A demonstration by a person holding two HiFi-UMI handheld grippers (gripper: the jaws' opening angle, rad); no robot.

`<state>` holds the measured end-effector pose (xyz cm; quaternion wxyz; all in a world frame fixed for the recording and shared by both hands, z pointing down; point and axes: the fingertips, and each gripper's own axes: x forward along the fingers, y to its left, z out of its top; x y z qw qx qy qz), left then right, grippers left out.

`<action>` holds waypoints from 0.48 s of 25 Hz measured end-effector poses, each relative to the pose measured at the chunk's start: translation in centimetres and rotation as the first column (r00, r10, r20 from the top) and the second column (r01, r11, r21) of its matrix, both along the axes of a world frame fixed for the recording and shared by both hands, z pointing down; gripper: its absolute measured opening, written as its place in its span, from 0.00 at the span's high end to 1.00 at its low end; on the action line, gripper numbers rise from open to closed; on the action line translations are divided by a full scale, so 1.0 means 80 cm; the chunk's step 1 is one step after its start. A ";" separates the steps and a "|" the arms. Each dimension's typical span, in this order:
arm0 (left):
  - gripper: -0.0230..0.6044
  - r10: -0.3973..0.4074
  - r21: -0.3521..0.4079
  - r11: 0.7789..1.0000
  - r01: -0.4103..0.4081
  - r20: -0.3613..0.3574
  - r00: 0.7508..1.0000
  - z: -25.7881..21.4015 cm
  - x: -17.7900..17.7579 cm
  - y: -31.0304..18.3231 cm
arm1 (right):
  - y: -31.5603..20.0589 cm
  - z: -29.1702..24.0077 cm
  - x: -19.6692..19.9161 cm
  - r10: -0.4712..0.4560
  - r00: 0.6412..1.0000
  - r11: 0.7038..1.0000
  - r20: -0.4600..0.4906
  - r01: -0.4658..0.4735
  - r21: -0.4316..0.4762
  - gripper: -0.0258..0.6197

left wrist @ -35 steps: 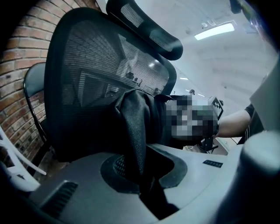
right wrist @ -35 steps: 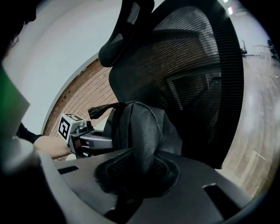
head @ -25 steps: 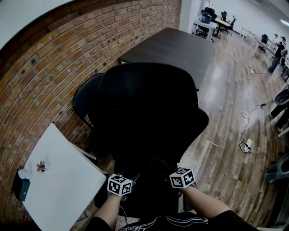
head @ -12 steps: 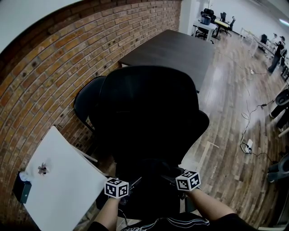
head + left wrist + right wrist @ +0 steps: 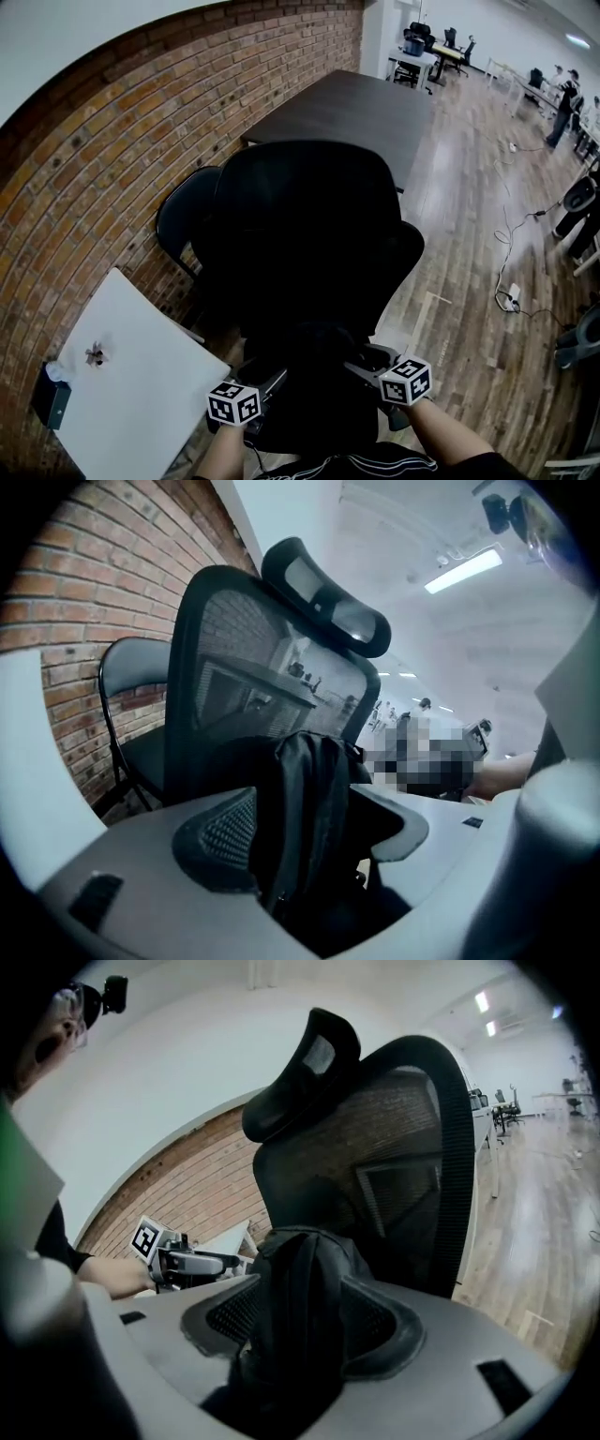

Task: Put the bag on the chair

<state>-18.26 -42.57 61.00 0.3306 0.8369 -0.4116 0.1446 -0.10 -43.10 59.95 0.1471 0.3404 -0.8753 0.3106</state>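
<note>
The fingers of the left gripper stand spread wide, having just been opening. The black bag shows in the gap between them but is not pressed. The fingers of the right gripper are released too, just opened, with the same bag in their gap. The bag stands upright on the seat of the black office chair, in front of its mesh backrest and below the headrest. Left of it a folding chair and a white worktop stand by the brick wall. A dark worktop lies beyond.
</note>
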 end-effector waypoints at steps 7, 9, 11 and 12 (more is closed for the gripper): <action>0.77 0.115 0.119 0.987 -0.107 -0.064 0.991 -0.092 0.032 0.069 | 0.072 -0.081 -0.044 -0.071 0.994 0.992 0.085 0.062 0.106 0.84; 0.84 0.140 0.141 0.982 -0.127 -0.090 0.986 -0.114 0.038 0.092 | 0.097 -0.102 -0.061 -0.101 0.991 0.986 0.093 0.088 0.141 0.94; 0.87 0.152 0.150 0.980 -0.133 -0.117 0.981 -0.133 0.039 0.115 | 0.122 -0.124 -0.076 -0.123 0.985 0.981 0.118 0.103 0.166 0.96; 0.87 0.154 0.153 0.979 -0.133 -0.134 0.979 -0.143 0.039 0.125 | 0.133 -0.135 -0.081 -0.130 0.983 0.978 0.131 0.105 0.178 0.96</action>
